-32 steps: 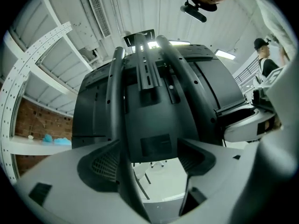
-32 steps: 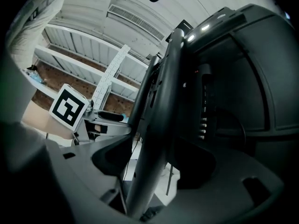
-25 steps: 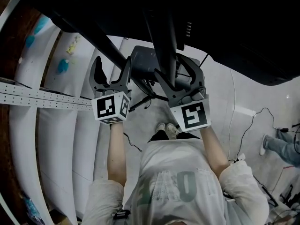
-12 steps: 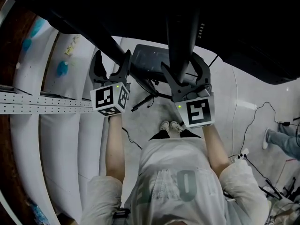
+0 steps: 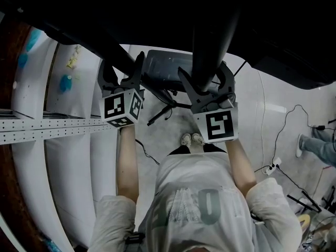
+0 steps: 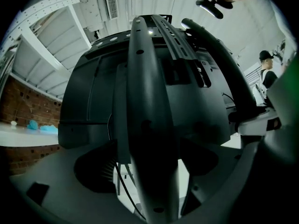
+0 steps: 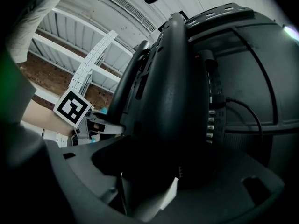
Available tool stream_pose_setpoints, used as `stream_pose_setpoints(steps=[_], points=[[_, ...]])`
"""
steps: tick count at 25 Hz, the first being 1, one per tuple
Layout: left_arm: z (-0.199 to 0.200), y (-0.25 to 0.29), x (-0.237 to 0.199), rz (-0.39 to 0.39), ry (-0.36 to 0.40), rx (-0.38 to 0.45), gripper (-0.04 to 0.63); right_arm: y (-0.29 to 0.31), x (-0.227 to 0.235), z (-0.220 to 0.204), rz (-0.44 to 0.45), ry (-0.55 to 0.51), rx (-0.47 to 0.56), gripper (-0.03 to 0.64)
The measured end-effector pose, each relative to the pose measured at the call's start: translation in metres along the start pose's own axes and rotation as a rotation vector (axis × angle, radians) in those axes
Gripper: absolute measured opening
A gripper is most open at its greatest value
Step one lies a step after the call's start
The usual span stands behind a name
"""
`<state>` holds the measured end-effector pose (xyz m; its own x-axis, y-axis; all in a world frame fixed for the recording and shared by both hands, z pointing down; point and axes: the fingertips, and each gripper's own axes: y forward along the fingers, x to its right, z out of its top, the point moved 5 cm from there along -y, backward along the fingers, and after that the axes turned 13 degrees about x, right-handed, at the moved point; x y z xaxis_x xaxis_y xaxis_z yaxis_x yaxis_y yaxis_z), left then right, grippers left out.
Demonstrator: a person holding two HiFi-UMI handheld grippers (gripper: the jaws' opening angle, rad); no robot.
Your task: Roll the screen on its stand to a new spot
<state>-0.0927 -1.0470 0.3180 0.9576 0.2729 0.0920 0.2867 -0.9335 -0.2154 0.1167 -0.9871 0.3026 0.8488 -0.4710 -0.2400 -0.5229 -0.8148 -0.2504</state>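
At the far left, a perforated white beam [image 5: 47, 126] crosses white wall panels [image 5: 68, 161] beside a brick wall [image 6: 21, 108]. The left gripper [image 5: 123, 71] has its jaws apart around the flat, holed bar [image 6: 149, 125] of the stand [image 5: 168, 70], with slivers of pale floor showing on either side of the bar. The stand's dark base sits on the floor just ahead of the person's shoes [image 5: 191, 139], below the screen [image 5: 273, 20], whose black back fills the top of the head view. The right gripper [image 5: 206, 80] is clamped on the stand's thick round post [image 7: 173, 87], which fills the space between its jaws. Further right, a cable [image 5: 286, 135] runs across the floor to a power strip [image 5: 272, 168], well apart from the stand.
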Motion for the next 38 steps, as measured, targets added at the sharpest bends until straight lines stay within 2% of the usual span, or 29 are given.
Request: stream_pose_setpoints(steps=[10,16,17,18,19,25,32,38], points=[[-0.007,0.021,-0.002,-0.058,0.001,-0.021,0.408,0.01,0.0,-0.009,-0.046,0.012,-0.028,0.275],[-0.009,0.027,0.005,-0.127,0.01,-0.037,0.405,0.012,0.003,-0.011,-0.099,0.022,-0.028,0.273],[-0.009,0.028,0.006,-0.145,0.015,-0.048,0.392,0.013,0.003,-0.011,-0.109,0.022,-0.031,0.273],[-0.01,0.028,0.008,-0.161,0.02,-0.06,0.345,0.013,0.003,-0.011,-0.118,0.022,-0.036,0.273],[-0.01,0.029,0.008,-0.17,0.02,-0.067,0.267,0.014,0.002,-0.011,-0.129,0.022,-0.041,0.273],[-0.01,0.03,0.011,-0.175,-0.02,-0.044,0.244,0.012,0.005,-0.012,-0.2,0.031,-0.084,0.258],[-0.008,0.027,0.006,-0.161,-0.022,-0.034,0.236,0.017,0.004,-0.013,-0.265,0.043,-0.098,0.245],[-0.005,0.018,0.011,-0.158,-0.052,-0.007,0.229,0.004,0.004,-0.016,-0.314,0.072,-0.129,0.238]])
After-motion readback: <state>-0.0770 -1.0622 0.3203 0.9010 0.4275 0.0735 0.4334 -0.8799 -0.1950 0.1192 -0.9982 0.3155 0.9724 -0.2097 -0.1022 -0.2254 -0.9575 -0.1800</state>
